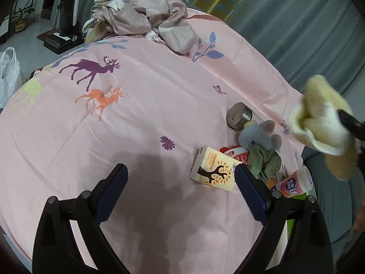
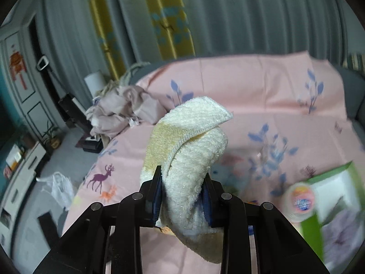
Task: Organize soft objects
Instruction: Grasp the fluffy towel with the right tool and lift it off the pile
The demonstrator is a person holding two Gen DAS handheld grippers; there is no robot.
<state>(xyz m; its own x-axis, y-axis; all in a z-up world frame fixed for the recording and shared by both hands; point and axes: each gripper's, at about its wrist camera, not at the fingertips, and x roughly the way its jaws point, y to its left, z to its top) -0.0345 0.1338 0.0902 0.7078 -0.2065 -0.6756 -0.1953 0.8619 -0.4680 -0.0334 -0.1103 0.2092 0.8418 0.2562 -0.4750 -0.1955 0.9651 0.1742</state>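
My right gripper [image 2: 182, 182] is shut on a yellow and white towel [image 2: 194, 150] and holds it in the air above the pink bed sheet [image 2: 262, 105]. The towel also shows at the right edge of the left wrist view [image 1: 324, 123]. My left gripper [image 1: 181, 171] is open and empty, low over the sheet [image 1: 136, 118]. To its right lie a grey plush elephant [image 1: 260, 134], a green-grey cloth [image 1: 265, 161] and a red and white soft item [image 1: 237, 151].
A yellow carton [image 1: 215, 171], a metal tin [image 1: 239, 115] and a pink bottle [image 1: 294, 182] lie among the soft things. A green-rimmed box [image 2: 319, 196] stands at the right. A heap of mauve bedding [image 1: 146, 18] lies at the far end. A white plastic bag [image 1: 8, 73] is on the floor.
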